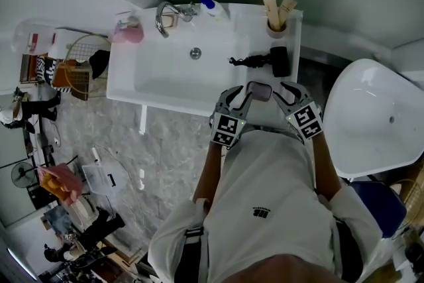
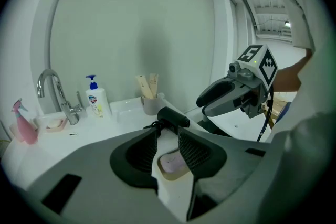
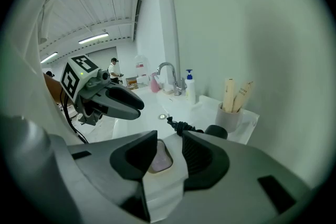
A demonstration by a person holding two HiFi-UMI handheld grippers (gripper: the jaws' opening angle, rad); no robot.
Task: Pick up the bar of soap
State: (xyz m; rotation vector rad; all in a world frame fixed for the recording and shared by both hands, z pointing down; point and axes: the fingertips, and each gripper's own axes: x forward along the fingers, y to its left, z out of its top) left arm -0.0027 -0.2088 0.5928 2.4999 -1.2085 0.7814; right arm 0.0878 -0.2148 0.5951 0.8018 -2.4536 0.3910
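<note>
Pale lilac bar of soap in a shallow beige dish on the white basin counter, just ahead of both tongs. Left gripper and right gripper: jaws apart, empty. Approach step, seemingly; next, straddling the bar, closing gently.

no word, brand or number can be read anywhere. the pump bottle, at the back edge of the sink counter just right of the tap, carries a label with a blue-and-red emblem over a yellowish patch; its print is too small to make out. the shirt bears a small dark logo on its front, letters blurred. the cube on the left gripper and the cube on the right gripper show black-and-white square markers, patterns only. loose papers on the floor carry print too fine to read.
</note>
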